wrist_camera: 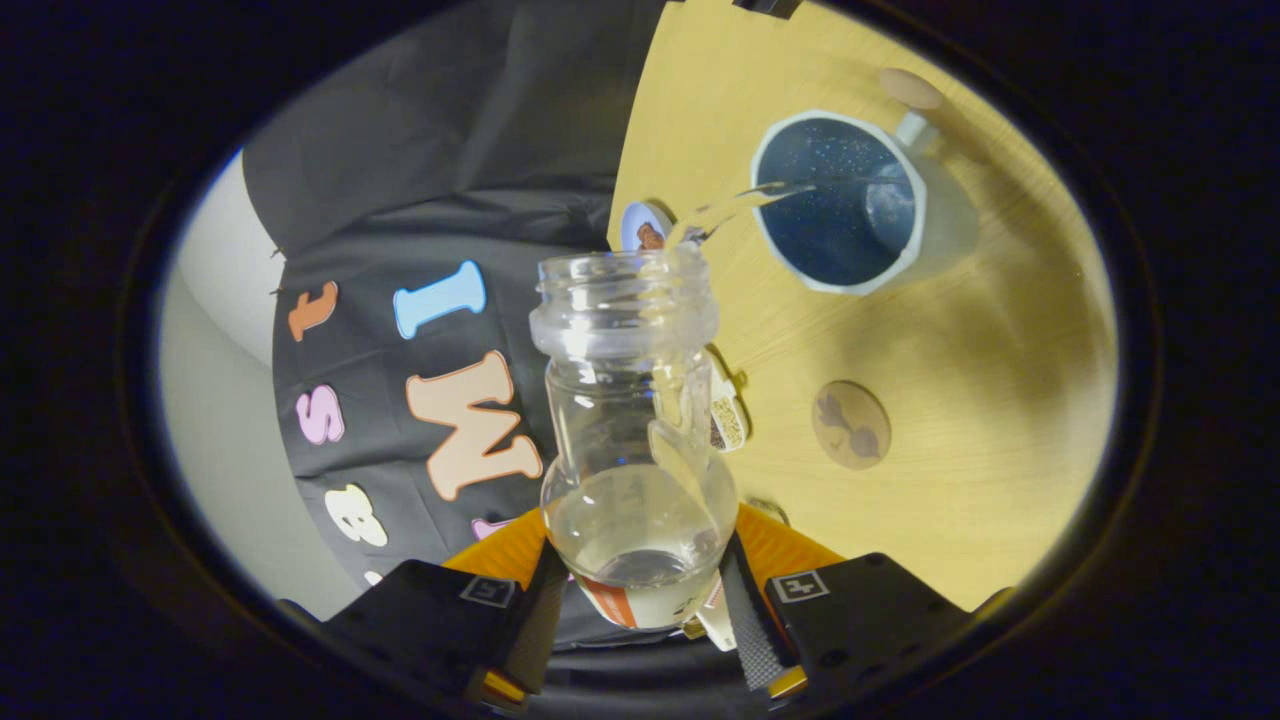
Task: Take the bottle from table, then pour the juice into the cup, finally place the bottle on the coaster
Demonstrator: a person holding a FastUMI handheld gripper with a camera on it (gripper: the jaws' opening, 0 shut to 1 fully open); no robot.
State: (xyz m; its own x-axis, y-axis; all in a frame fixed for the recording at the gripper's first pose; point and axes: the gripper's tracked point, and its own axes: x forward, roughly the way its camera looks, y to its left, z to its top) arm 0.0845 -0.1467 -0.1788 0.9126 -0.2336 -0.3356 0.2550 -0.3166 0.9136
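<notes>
My gripper is shut on a clear, uncapped bottle, both fingers pressing on its labelled lower body. The bottle is tipped toward the table. A thin stream of clear liquid runs from its mouth into a white cup with a dark blue speckled inside, which stands on the wooden table beyond the fingers. A round wooden coaster with a dark figure on it lies on the table nearer to me than the cup, to the right of the bottle.
A small blue-rimmed round thing sits at the table's edge just past the bottle's mouth. A small labelled packet shows behind the bottle's neck. Another round wooden piece lies beyond the cup. Black cloth wall hangs off the table's left edge.
</notes>
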